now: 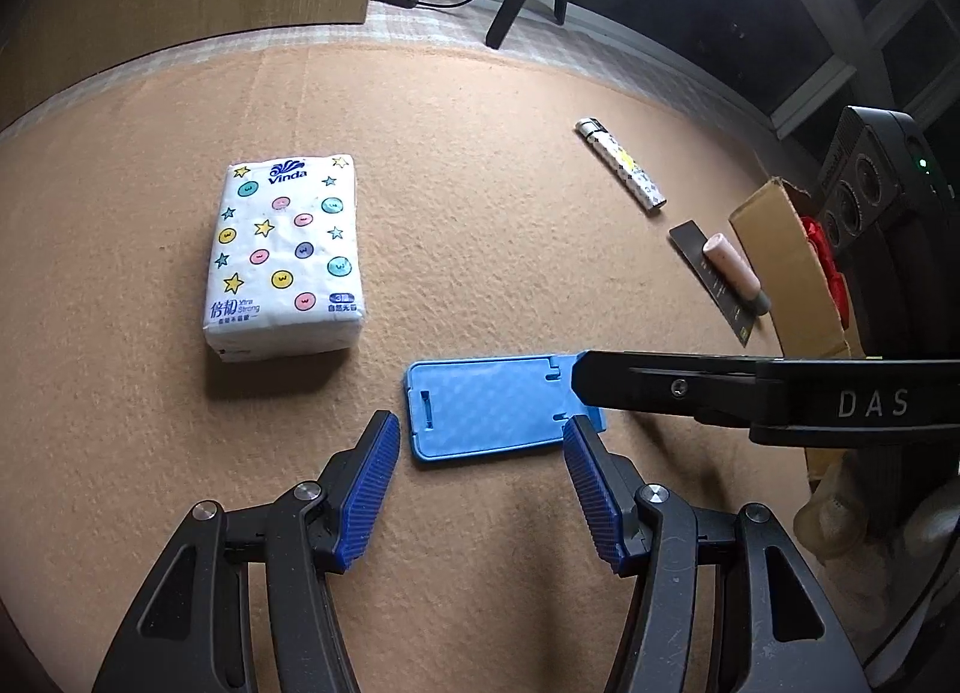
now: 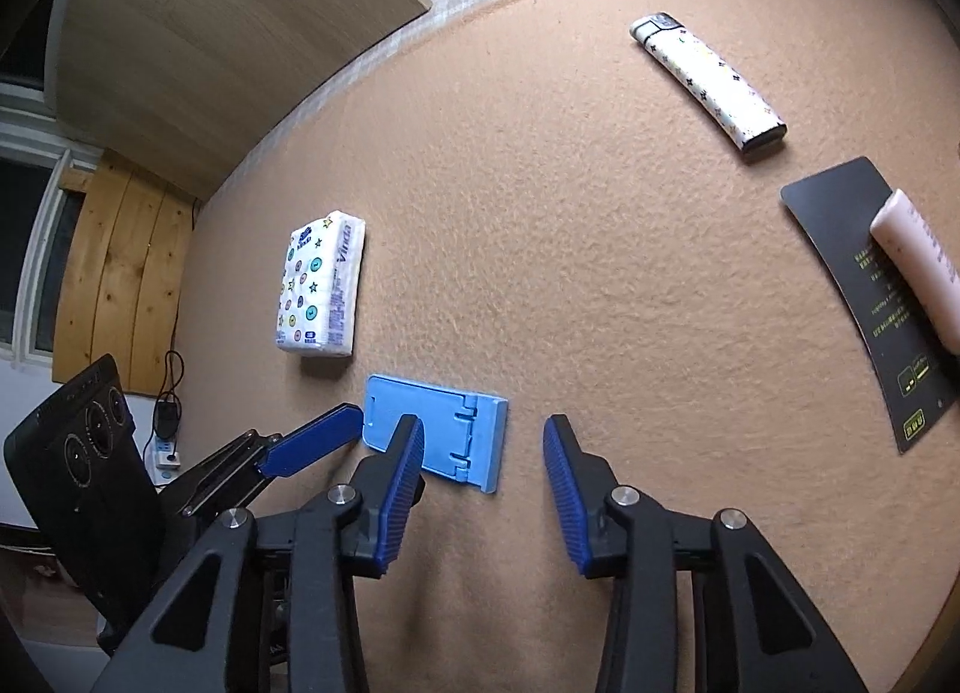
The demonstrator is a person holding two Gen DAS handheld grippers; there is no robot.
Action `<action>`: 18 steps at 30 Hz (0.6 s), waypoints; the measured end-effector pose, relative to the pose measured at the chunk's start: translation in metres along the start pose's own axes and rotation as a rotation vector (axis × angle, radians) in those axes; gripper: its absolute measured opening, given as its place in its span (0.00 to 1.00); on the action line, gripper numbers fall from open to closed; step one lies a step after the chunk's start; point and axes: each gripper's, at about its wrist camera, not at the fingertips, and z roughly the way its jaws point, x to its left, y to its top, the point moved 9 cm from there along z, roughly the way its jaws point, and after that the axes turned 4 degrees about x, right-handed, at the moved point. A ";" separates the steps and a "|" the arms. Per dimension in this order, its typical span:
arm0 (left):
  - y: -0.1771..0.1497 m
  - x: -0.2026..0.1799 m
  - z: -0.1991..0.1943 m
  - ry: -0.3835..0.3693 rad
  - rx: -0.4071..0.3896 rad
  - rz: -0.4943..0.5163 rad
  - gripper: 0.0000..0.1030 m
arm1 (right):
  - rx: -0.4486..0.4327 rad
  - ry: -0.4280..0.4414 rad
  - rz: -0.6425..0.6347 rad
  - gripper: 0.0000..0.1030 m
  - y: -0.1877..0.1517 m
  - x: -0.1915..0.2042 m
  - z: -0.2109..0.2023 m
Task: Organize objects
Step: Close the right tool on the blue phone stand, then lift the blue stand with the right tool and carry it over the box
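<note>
Left wrist view: the right gripper [image 1: 585, 387] is covering the far right corner of the blue stand [image 1: 486, 411], which is lying flat near the left gripper [image 1: 480, 474], jaws apart and empty.

Right wrist view: the right gripper [image 2: 483, 456], jaws narrower and gripping nothing, is partly hiding the stand [image 2: 456, 429]; the tube [image 2: 918, 267] is being cut off at right.

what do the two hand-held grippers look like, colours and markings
Both match: the left hand-held gripper and right hand-held gripper have black angular plastic linkages with round silver pivot pins and blue ribbed pads on the fingers. Seen from the side, the right one has white "DAS" lettering on its black finger. Each carries a black camera housing with round lenses; no cables show on them.
</note>
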 end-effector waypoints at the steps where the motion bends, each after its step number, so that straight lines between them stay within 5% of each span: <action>1: 0.000 0.000 0.000 -0.005 0.001 -0.001 0.58 | 0.001 -0.001 -0.002 0.32 0.000 0.001 0.000; 4: -0.001 -0.005 0.002 -0.007 0.007 0.015 0.58 | 0.015 0.003 -0.006 0.23 -0.004 0.004 0.004; 18: 0.001 -0.023 -0.014 -0.006 -0.031 0.052 0.58 | -0.029 -0.003 -0.009 0.23 -0.007 0.005 -0.014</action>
